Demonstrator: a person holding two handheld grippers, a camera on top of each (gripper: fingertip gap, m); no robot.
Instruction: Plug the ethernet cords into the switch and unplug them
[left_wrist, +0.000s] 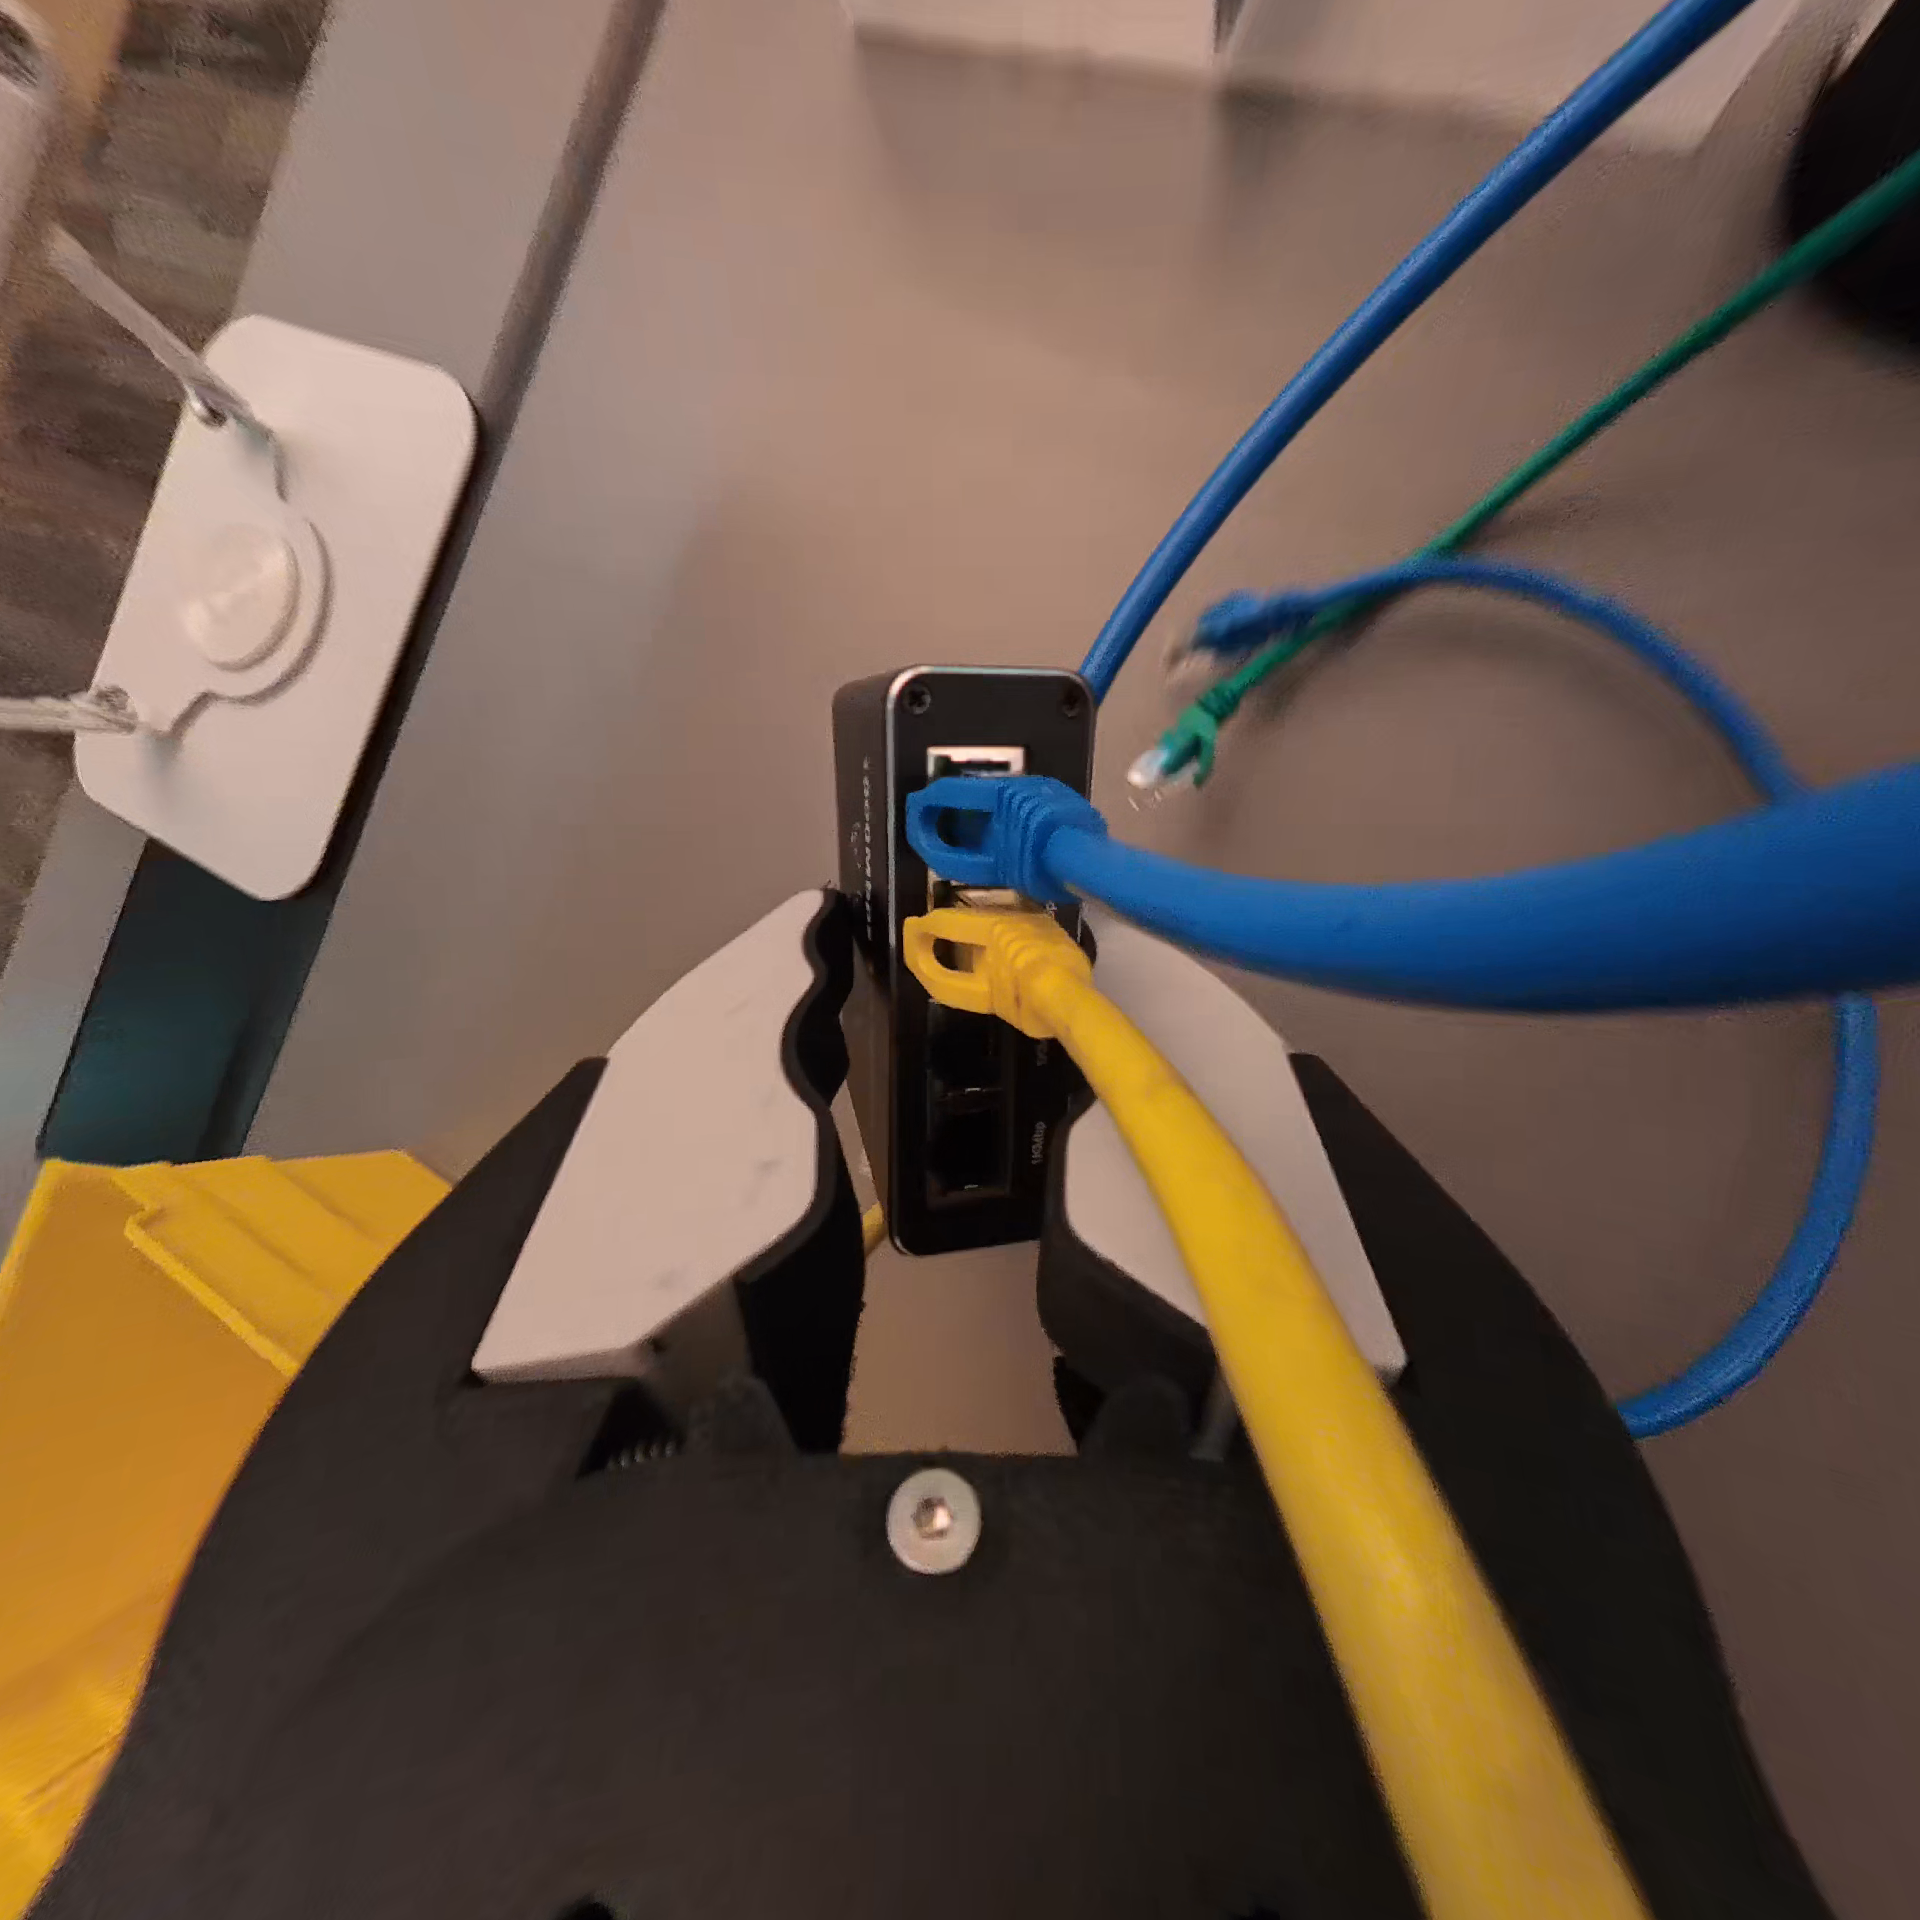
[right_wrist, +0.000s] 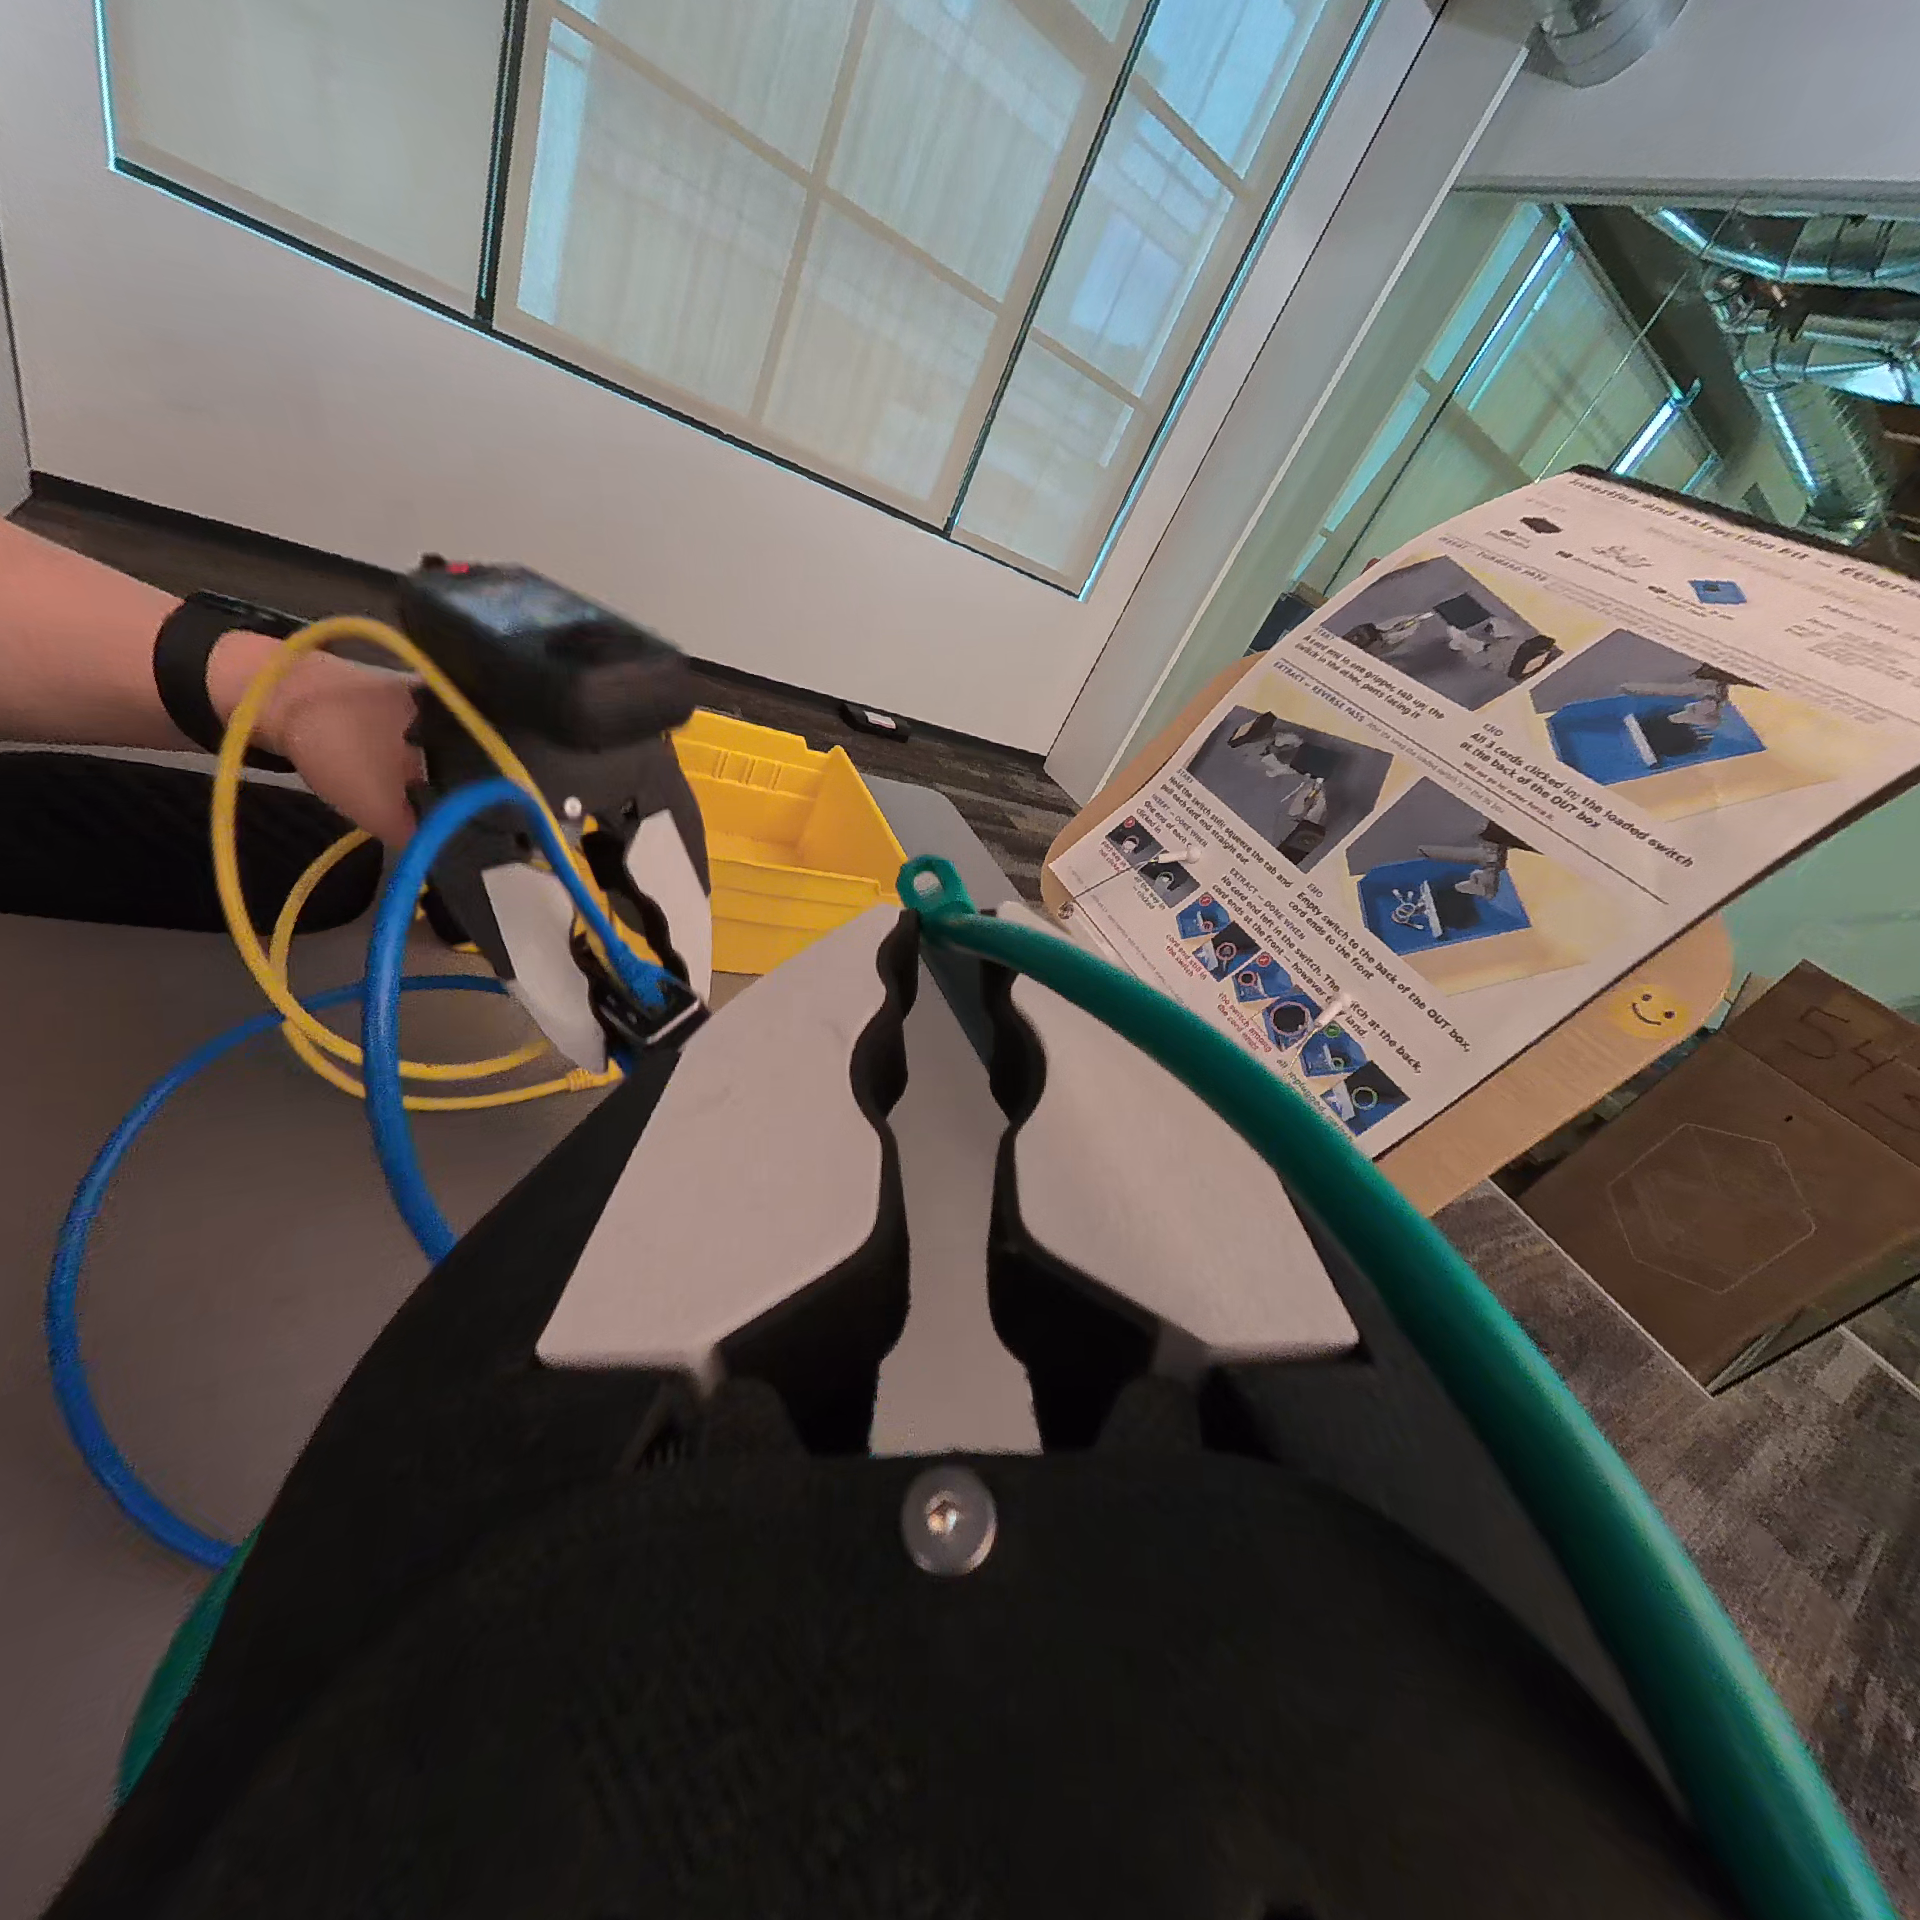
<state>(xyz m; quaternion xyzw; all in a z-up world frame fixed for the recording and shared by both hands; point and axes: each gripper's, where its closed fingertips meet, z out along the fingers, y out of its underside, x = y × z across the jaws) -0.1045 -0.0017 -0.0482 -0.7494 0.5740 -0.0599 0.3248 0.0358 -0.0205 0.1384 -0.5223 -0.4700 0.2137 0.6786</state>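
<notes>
now left claw (left_wrist: 961, 1049) pinches the black switch (left_wrist: 966, 956) above the tabletop (left_wrist: 831, 416), blue cord (left_wrist: 1351, 925) and yellow cord (left_wrist: 1195, 1195) plugged in. right claw (right_wrist: 951, 966) pinches the green cord (right_wrist: 1299, 1143) near its plug.

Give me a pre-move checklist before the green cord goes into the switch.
1. Switch clamped in the left hand-held gripper: ok, held with its ports facing the camera.
2. Blue cord plug seated in a port: ok.
3. Yellow cord plug seated in the port below it: ok.
4. Free ports remaining: ok, dark empty ones show below the yellow plug.
5. Green cord gripped by the right hand-held gripper: ok, the green boot protrudes past the fingertips.
6. Green plug tab orientation against the port: cannot tell; the fingers hide the connector.
</notes>
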